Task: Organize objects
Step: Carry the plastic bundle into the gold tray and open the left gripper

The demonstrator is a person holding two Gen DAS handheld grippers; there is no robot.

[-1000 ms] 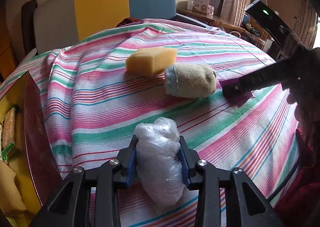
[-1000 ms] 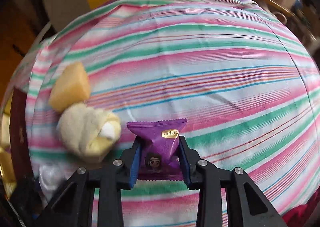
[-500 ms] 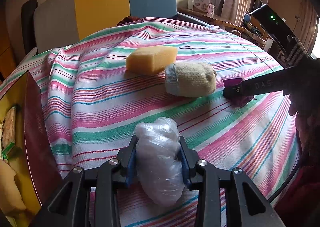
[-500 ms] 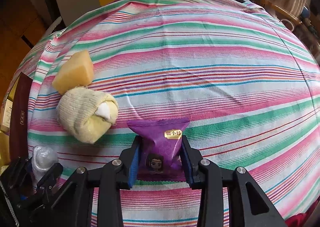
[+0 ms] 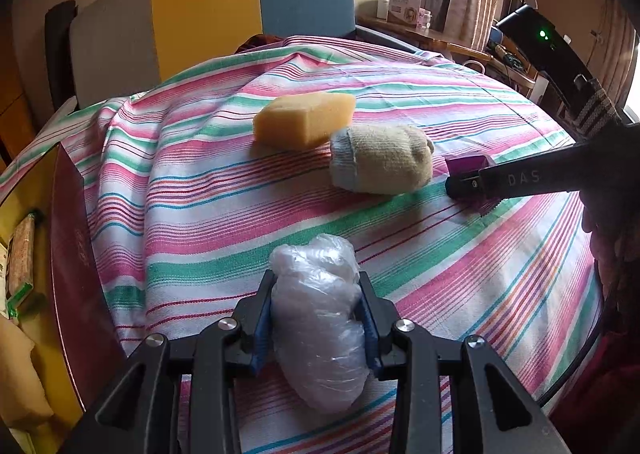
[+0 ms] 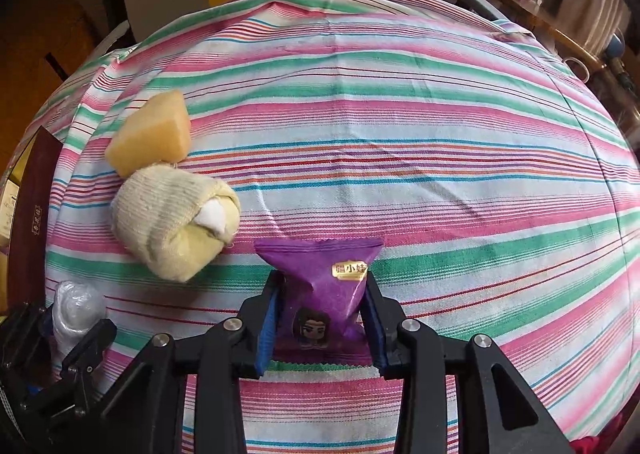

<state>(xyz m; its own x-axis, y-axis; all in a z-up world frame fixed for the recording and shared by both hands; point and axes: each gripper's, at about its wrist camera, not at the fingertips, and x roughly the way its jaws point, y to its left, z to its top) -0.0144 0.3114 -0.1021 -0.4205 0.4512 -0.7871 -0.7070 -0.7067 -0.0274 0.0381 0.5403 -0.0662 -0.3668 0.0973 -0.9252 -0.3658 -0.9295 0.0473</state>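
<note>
My left gripper [image 5: 316,294] is shut on a crumpled clear plastic bag [image 5: 318,314] low over the striped tablecloth [image 5: 200,213]. My right gripper [image 6: 322,296] is shut on a purple snack packet [image 6: 324,286], close to the cloth. A yellow sponge [image 5: 304,119] and a rolled beige sock [image 5: 380,163] lie side by side mid-table; in the right wrist view the sponge [image 6: 150,139] and sock [image 6: 172,221] lie left of the packet. The right gripper [image 5: 460,185] with the packet [image 5: 466,163] shows right of the sock. The left gripper [image 6: 76,318] with the bag shows at lower left.
A dark red box edge [image 5: 76,254] with a yellow interior [image 5: 24,254] holding packets sits at the table's left. A yellow, blue and grey chair back [image 5: 224,9] stands behind the table. A cluttered desk [image 5: 440,33] is at the far right.
The right gripper with the purple packet has pulled back slightly from the sock and lifted a little. The left gripper with the plastic bag has barely moved.
</note>
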